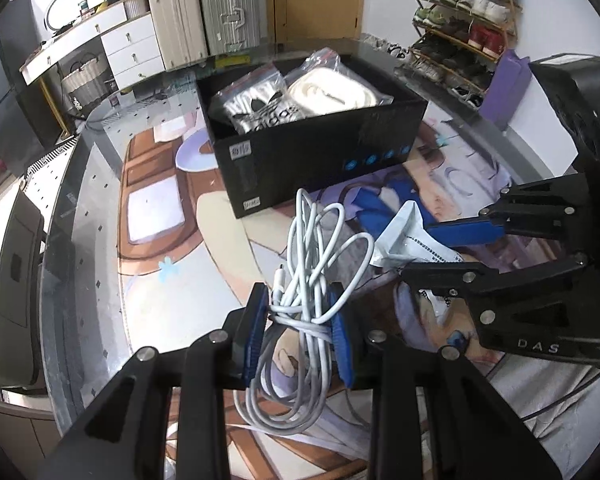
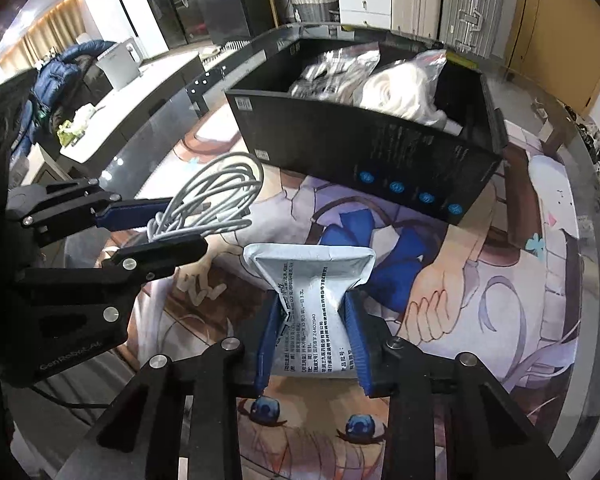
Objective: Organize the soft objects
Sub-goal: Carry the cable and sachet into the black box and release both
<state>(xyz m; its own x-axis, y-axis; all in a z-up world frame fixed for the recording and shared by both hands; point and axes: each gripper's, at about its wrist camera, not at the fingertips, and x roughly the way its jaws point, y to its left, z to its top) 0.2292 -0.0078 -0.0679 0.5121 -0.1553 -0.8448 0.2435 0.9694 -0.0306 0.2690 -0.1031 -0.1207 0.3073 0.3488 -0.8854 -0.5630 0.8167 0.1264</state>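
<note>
The left tool (image 1: pixel 300 320) is pinching the coiled white cable (image 1: pixel 316 264) while the right tool (image 2: pixel 314 324) is pinching the white sachet (image 2: pixel 314 284), both items just short of the black box (image 2: pixel 364 140) ahead, so each should be lifted clear of its near wall before releasing.

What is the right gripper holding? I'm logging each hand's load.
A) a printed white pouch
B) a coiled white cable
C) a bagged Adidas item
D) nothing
A: the right gripper is shut on the printed white pouch, while the left gripper clamps the coiled white cable.
</note>
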